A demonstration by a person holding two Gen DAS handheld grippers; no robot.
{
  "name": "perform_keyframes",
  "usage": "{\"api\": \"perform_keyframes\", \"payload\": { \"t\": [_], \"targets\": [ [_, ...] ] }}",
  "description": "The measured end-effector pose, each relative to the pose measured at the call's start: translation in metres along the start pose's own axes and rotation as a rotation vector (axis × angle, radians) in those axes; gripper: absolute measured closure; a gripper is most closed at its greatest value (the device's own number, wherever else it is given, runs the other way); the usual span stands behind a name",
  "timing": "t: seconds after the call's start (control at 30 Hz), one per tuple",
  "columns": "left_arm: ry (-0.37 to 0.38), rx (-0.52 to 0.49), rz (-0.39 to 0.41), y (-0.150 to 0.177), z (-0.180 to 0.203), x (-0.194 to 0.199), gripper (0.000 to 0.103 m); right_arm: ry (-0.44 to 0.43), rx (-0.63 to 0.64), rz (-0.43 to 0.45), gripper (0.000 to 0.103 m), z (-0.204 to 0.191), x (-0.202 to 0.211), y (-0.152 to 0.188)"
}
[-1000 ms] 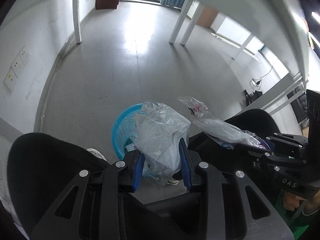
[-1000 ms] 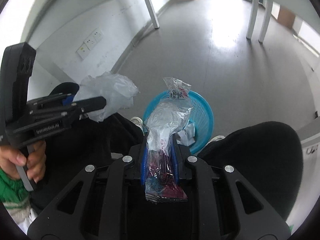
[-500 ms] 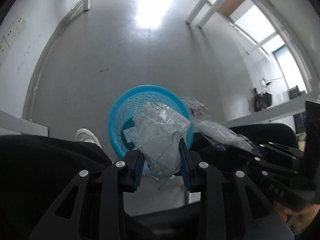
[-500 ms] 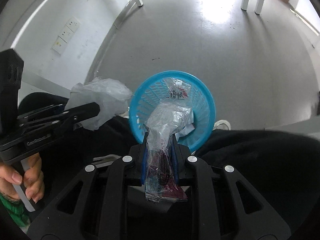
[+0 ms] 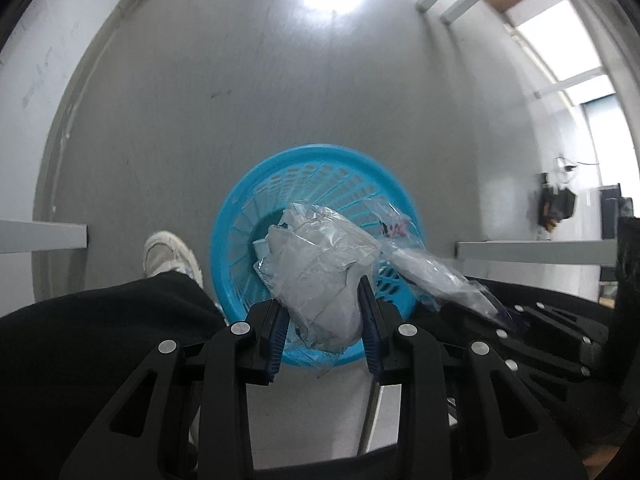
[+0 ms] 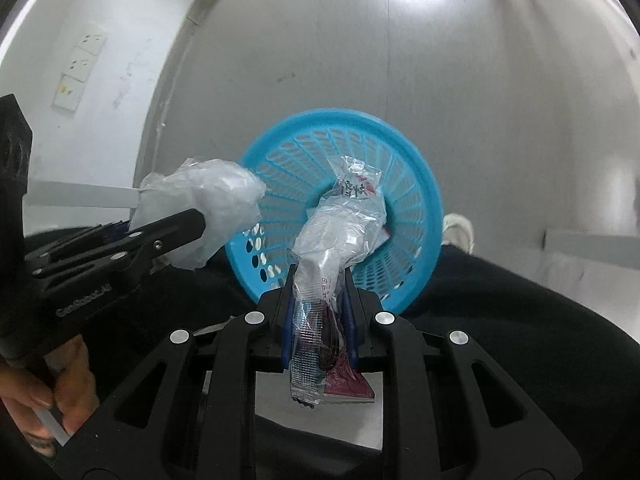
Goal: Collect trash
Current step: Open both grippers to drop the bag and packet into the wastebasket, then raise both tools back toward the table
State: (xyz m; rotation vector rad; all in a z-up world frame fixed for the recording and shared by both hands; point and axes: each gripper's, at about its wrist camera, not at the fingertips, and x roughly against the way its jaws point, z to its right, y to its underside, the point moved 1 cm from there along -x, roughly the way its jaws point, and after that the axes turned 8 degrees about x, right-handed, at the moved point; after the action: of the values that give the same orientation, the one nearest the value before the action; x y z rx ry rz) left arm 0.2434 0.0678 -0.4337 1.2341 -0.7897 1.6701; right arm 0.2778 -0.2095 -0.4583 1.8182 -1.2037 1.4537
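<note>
Holding trash in both — our left hand-held gripper (image 5: 323, 322) squeezes a crumpled bag (image 5: 320, 268), the right (image 6: 318, 312) pinches a snack wrapper (image 6: 332, 264) — we have come down over the blue basket (image 6: 420, 192), ready to drop.

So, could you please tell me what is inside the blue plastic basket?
Some pale paper scraps lie at the blue plastic basket bottom; the held plastic wrappers cover the rest.
</note>
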Motion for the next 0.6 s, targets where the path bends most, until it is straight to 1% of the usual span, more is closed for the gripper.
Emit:
{"api": "perform_keyframes", "payload": {
  "t": [0.1, 0.23, 0.27, 0.33, 0.37, 0.4, 0.47, 0.6],
  "targets": [
    [-0.007, 0.035, -0.057, -0.008, -0.001, -0.018, 0.072, 0.001, -0.007, -0.039, 0.085, 0.001, -0.016, -0.006],
    [-0.008, 0.042, -0.082, -0.01, -0.001, -0.025, 0.071, 0.003, -0.028, -0.064, 0.084, 0.004, -0.025, -0.006],
    [-0.005, 0.044, -0.086, -0.011, -0.001, -0.025, 0.071, 0.0, -0.038, -0.065, 0.082, 0.006, -0.024, -0.007],
    [-0.001, 0.045, -0.088, -0.012, -0.002, -0.025, 0.066, -0.004, -0.057, -0.062, 0.08, 0.007, -0.024, -0.008],
    [0.001, 0.045, -0.091, -0.013, -0.004, -0.028, 0.059, -0.005, -0.069, -0.059, 0.074, 0.009, -0.023, -0.009],
    [0.004, 0.046, -0.092, -0.014, -0.004, -0.028, 0.053, -0.008, -0.078, -0.059, 0.071, 0.01, -0.023, -0.008],
    [-0.001, 0.055, -0.084, -0.015, -0.005, -0.027, 0.048, -0.014, -0.082, -0.057, 0.067, 0.01, -0.023, -0.01],
    [0.002, 0.077, -0.07, -0.017, -0.008, -0.024, 0.045, -0.017, -0.088, -0.05, 0.06, 0.011, -0.02, -0.01]
  ]
}}
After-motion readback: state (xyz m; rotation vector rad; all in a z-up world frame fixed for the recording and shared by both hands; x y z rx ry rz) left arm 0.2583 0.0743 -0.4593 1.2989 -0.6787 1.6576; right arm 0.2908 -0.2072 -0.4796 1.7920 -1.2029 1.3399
